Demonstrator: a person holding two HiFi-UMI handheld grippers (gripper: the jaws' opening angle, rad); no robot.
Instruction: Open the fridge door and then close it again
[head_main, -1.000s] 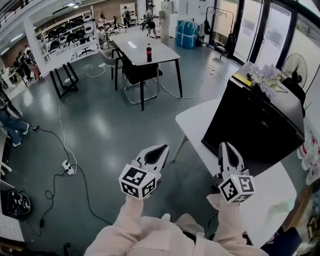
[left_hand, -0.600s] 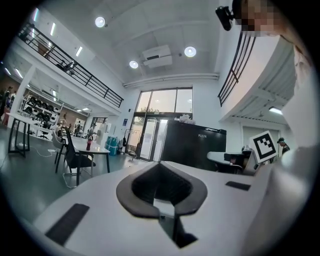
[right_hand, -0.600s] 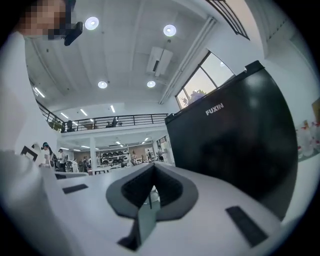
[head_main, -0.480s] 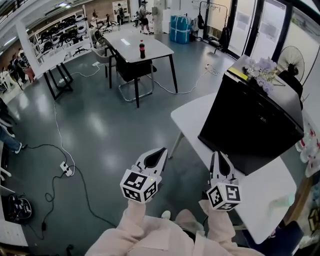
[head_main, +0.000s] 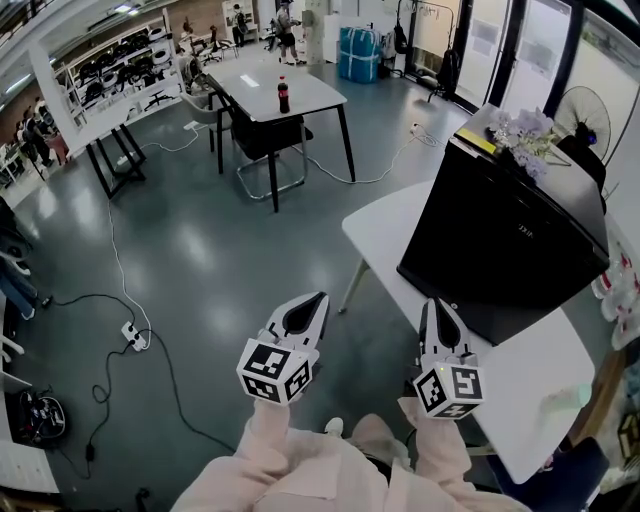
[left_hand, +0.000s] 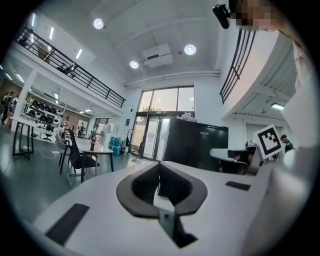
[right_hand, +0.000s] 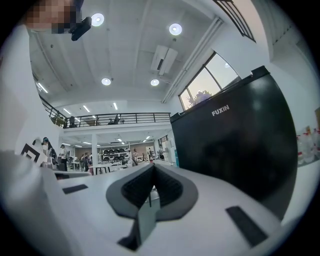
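Note:
A black mini fridge (head_main: 510, 240) stands on a white table (head_main: 540, 370) at the right, its door closed. In the right gripper view the fridge (right_hand: 240, 150) fills the right side, close by. My right gripper (head_main: 437, 303) hovers level over the table's near edge, just short of the fridge front, jaws shut on nothing (right_hand: 152, 167). Over the floor to the left of the table, my left gripper (head_main: 318, 297) is also held level. Its pads meet with nothing between them (left_hand: 160, 165), and the fridge (left_hand: 195, 147) shows beyond it.
Flowers (head_main: 525, 130) lie on the fridge top, with a fan (head_main: 588, 125) behind. A white table holding a cola bottle (head_main: 283, 95) and a chair stand farther off. Cables and a power strip (head_main: 133, 335) lie on the grey floor at left.
The right gripper has sunk a little and drawn slightly back from the fridge front. The left gripper has hardly moved.

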